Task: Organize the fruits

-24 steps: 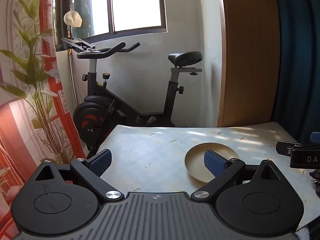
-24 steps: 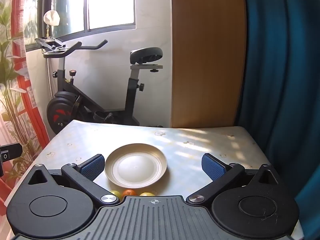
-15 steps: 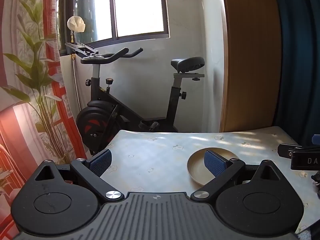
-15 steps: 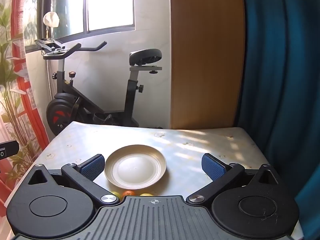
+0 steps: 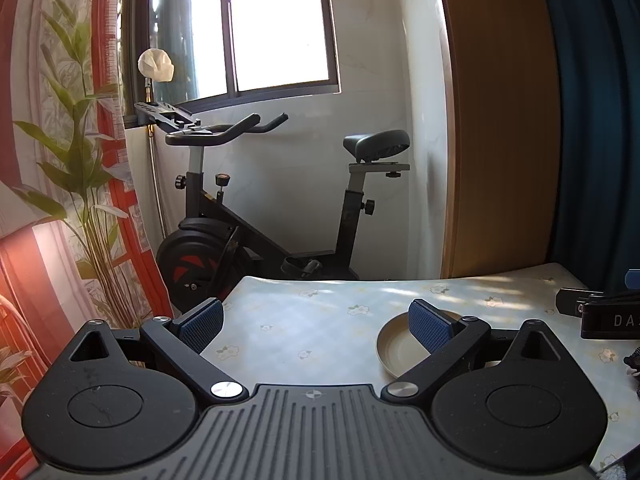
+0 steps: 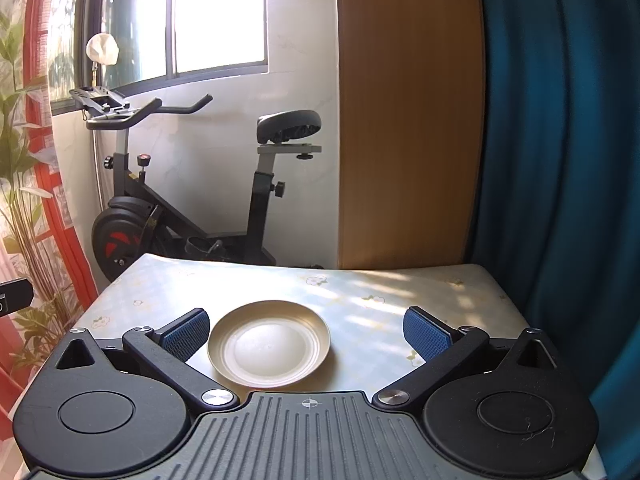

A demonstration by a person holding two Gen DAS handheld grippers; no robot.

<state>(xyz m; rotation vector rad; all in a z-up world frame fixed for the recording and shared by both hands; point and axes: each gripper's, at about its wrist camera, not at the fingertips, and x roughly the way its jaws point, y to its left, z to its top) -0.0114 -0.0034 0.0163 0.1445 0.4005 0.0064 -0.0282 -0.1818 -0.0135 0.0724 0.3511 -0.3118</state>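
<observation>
Hiding fruits below right tool; plate unmoved.

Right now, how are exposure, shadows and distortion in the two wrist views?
Left wrist: window blown out white, walls bowed by fisheye. Right wrist: dappled sunlight and shadow across the table, plate evenly lit and sharp, curtain curved at the frame edge.
</observation>
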